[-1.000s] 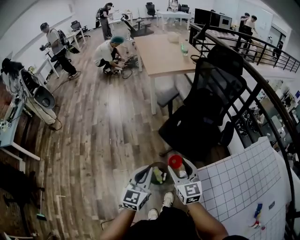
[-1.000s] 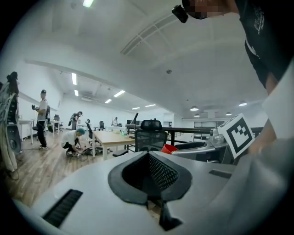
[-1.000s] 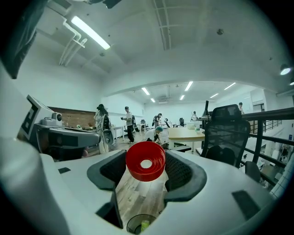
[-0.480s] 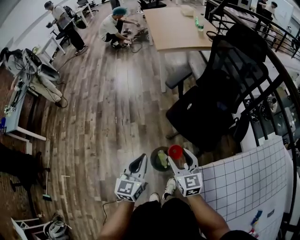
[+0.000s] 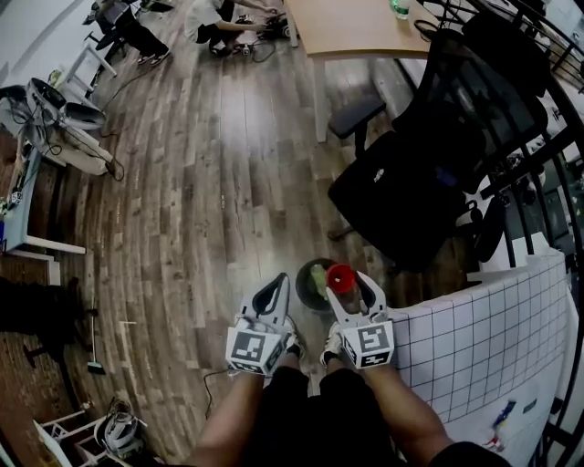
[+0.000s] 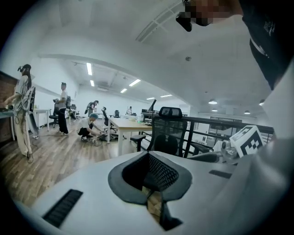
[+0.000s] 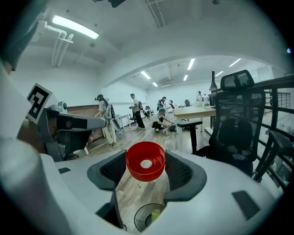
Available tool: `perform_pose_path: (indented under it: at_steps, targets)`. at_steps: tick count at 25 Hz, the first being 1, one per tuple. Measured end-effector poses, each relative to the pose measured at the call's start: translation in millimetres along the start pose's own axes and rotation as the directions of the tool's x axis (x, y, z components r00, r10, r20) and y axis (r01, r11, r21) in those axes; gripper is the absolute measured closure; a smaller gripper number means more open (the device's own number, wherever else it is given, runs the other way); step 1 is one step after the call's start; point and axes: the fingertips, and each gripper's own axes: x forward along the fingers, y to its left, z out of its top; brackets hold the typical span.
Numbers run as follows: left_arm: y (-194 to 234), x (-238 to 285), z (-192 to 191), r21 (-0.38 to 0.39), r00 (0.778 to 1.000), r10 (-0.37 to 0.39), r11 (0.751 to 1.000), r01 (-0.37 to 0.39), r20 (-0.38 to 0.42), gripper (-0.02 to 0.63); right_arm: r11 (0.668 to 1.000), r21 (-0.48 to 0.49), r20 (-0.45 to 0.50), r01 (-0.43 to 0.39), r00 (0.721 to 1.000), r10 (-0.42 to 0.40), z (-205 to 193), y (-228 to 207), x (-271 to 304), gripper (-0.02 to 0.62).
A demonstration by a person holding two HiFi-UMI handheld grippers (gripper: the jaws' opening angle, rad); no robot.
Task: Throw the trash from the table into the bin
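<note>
The right claw point(image 5: 344, 276) pinches a red cap point(image 7: 145, 161) over the small bin point(image 5: 300, 281) on the floor point(image 5: 210, 182). The left claw point(image 5: 278, 285) beside it is pressed together, empty.

The wooden floor point(image 5: 210, 201) carries a round dark bin point(image 5: 302, 287), a black office chair point(image 5: 411, 182) and a tan table point(image 5: 356, 27). A white gridded table point(image 5: 474, 337) stands at the right.
</note>
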Motion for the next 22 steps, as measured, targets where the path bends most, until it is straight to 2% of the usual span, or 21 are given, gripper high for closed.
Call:
perform_pose_path:
  at_steps: [12, 17, 22]
  targets:
    - [22, 13, -79, -0.044, 0.993, -0.053, 0.998, 0.049, -0.107, 0.588, 0.997, 0.055, -0.126, 0.046, 0.991, -0.038, -74, 15, 30, 0.313]
    - [21, 25, -110, -0.046, 0.987, -0.066, 0.997, 0.06, -0.145, 0.588, 0.999, 0.029, -0.183, 0.032, 0.983, -0.026, -111, 11, 45, 0.313]
    - [34, 20, -130, -0.059, 0.986, -0.062, 0.997, 0.054, -0.157, 0.588, 1.0, -0.004, -0.227, -0.018, 0.974, 0.016, -137, 25, 62, 0.313]
